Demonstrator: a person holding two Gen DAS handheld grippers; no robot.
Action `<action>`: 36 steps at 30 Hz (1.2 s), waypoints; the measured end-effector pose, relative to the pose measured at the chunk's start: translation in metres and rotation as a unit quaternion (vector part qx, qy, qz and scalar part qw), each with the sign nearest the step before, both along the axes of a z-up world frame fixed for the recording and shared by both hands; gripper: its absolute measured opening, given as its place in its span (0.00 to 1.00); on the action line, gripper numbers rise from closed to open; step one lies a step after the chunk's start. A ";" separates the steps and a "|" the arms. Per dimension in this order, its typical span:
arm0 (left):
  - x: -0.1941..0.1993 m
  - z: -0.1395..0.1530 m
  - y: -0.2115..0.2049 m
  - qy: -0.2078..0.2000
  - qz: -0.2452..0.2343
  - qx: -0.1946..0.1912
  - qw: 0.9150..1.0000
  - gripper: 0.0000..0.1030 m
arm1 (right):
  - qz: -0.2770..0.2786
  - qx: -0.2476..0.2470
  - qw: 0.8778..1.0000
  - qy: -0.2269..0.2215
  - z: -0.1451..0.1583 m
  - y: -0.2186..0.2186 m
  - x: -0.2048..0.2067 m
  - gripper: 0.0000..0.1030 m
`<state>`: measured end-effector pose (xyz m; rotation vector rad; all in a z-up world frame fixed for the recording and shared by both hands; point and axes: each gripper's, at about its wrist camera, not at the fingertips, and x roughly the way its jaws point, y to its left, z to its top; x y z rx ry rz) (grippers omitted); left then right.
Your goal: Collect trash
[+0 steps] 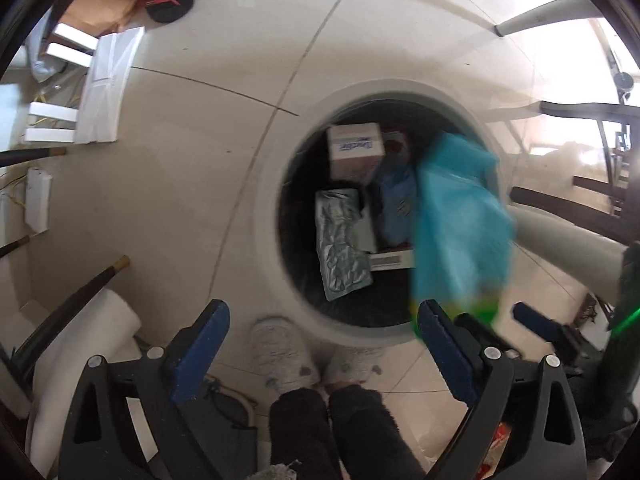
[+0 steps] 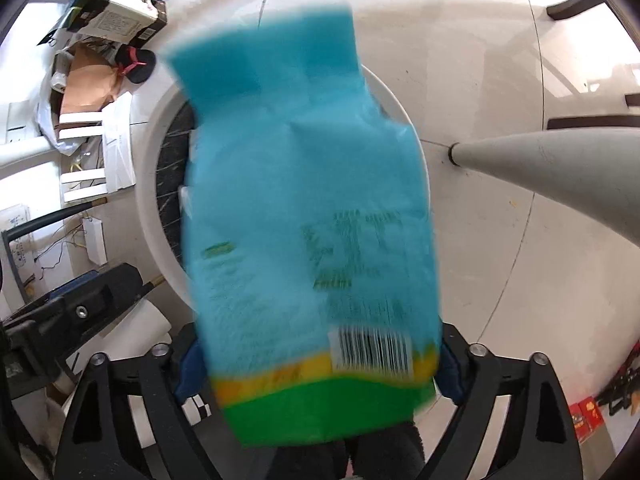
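A round white trash bin with a black liner stands on the tiled floor below both grippers. Inside lie a pink-white box, a silvery pouch and other packaging. A teal bag with a green and yellow bottom and a barcode hangs blurred over the bin's mouth. It sits between the wide-spread fingers of my right gripper, and the pads do not visibly press on it. The same teal bag shows over the bin's right side. My left gripper is open with nothing between its fingers.
A person's grey slippers and dark trouser legs stand at the bin's near edge. A grey table leg slants in from the right. Cardboard, boxes, a black-red flip-flop and white foam pieces clutter the floor to the left.
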<state>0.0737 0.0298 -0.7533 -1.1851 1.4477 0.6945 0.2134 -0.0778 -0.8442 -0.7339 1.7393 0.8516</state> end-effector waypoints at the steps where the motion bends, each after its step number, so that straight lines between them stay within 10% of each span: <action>1: -0.004 0.004 -0.002 0.005 0.000 0.007 1.000 0.94 | 0.000 0.003 1.000 -0.005 0.004 -0.003 0.008 1.00; 16: -0.042 0.098 -0.043 0.057 0.000 0.097 0.994 0.94 | -0.012 0.019 0.997 -0.077 0.081 -0.030 0.014 1.00; 36: -0.055 0.382 -0.111 -0.045 -0.071 0.130 0.988 0.94 | -0.038 0.122 0.990 -0.055 0.411 -0.130 0.009 1.00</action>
